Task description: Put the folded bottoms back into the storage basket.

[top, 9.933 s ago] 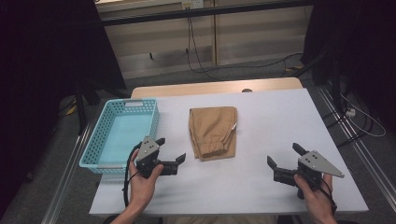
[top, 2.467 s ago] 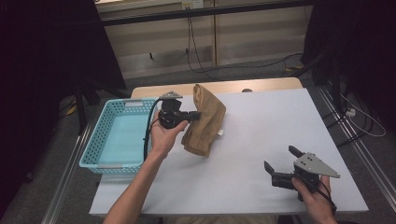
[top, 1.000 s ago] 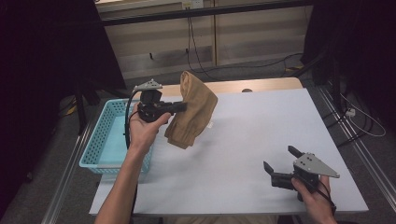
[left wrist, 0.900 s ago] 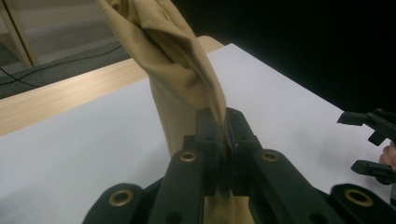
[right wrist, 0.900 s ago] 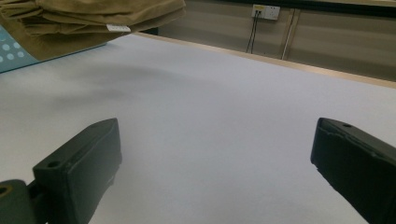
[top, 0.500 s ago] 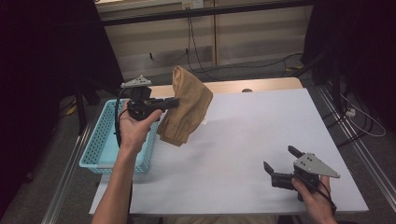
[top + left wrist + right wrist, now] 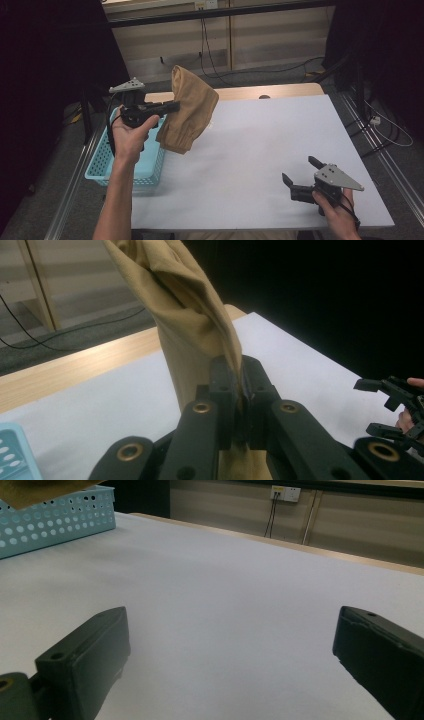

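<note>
Table (image 7: 260, 150), white-topped with a wooden strip along its far edge, taken here as the landmark for every other place. Basket (image 7: 102, 165), light blue and perforated, stands at the table's left edge, its long side running along that edge; its wall appears again at the upper left of the right gripper view (image 7: 55, 517). Cloth (image 7: 187, 112), tan and folded, hangs in the air above the table's far left part, just beside the basket's far right corner, its lower end clear of the white top; in the left gripper view it rises as a tall creased column (image 7: 185, 315) with the table behind it. My left gripper (image 7: 172, 106) is held level above the table's left edge, over the basket, with its jaws pressed together on one edge of the cloth, so that the cloth's whole weight hangs from this pinch; the left gripper view shows the fabric squeezed between the two black jaws (image 7: 239, 390). My right gripper (image 7: 298, 172) sits low over the table's near right corner, well apart from the cloth, its jaws spread wide with nothing between them; the right gripper view shows bare table top in the gap (image 7: 230, 645).
</note>
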### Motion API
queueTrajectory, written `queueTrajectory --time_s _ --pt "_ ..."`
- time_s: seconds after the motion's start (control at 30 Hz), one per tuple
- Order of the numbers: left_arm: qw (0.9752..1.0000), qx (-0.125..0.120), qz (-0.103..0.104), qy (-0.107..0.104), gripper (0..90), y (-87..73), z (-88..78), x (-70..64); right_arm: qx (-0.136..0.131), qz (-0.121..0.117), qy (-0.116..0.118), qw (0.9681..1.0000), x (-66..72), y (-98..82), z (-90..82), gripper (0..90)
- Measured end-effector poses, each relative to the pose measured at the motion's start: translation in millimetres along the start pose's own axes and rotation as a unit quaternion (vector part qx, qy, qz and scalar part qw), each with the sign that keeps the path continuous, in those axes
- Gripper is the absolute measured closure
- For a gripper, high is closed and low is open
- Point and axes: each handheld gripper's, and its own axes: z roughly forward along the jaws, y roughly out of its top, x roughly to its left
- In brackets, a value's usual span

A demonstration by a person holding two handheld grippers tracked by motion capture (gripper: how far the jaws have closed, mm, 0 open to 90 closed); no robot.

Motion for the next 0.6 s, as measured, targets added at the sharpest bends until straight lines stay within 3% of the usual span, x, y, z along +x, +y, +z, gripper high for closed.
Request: queueTrajectory --time_s 0.6 --pt "0.9993 -0.035 -0.006 0.013 86.1 2.4 -35.3 12.9 0.0 -0.001 0.0 1.0 0.2 0.0 0.1 1.6"
